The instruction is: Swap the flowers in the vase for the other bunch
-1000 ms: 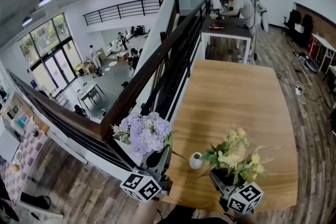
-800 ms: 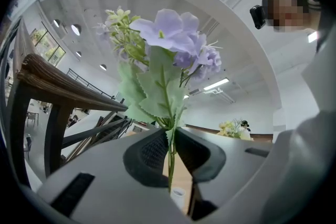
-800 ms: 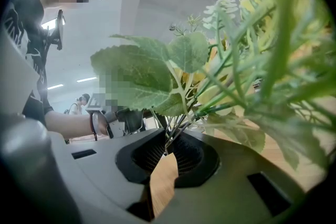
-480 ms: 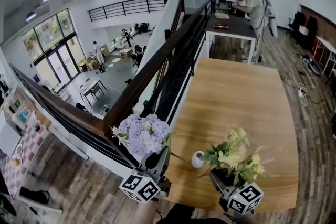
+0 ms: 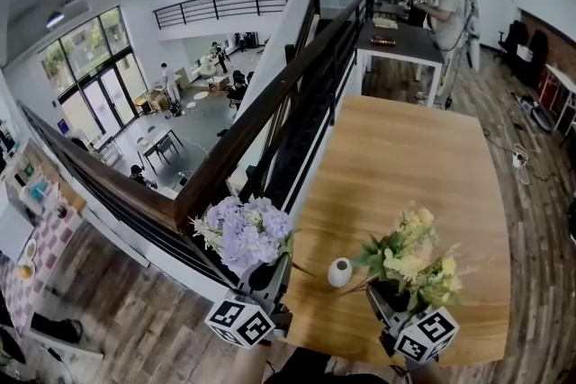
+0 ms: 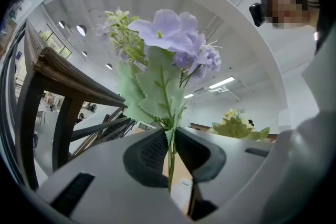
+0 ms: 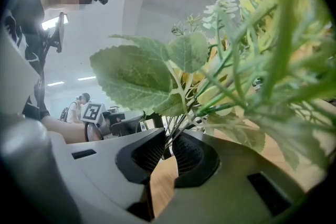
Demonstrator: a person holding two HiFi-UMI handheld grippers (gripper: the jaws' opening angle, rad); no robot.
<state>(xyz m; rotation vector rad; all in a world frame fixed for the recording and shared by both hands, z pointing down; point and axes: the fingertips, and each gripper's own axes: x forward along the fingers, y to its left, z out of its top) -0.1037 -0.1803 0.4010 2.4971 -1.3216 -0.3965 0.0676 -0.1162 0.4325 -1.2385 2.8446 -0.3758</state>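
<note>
A small white vase [image 5: 339, 272] stands empty near the front edge of the wooden table [image 5: 414, 184]. My left gripper [image 5: 270, 270] is shut on the stem of the purple bunch [image 5: 245, 229], held upright to the left of the vase; the purple bunch [image 6: 173, 44] rises from the left gripper [image 6: 170, 152] with the vase [image 6: 182, 192] below the jaws. My right gripper [image 5: 385, 294] is shut on the stems of the yellow bunch [image 5: 412, 258], just right of the vase. In the right gripper view the yellow bunch [image 7: 231, 76] fills the frame above the right gripper [image 7: 169, 153].
A dark railing [image 5: 270, 103] runs along the table's left edge, with a drop to a lower floor beyond it. Two people [image 5: 441, 0] stand at a dark desk [image 5: 396, 40] at the far end. Chairs [image 5: 513, 40] and cables [image 5: 517, 159] lie to the right.
The right gripper and yellow bunch have shifted slightly right. The left gripper and purple bunch have stayed put. The people at the far desk have moved.
</note>
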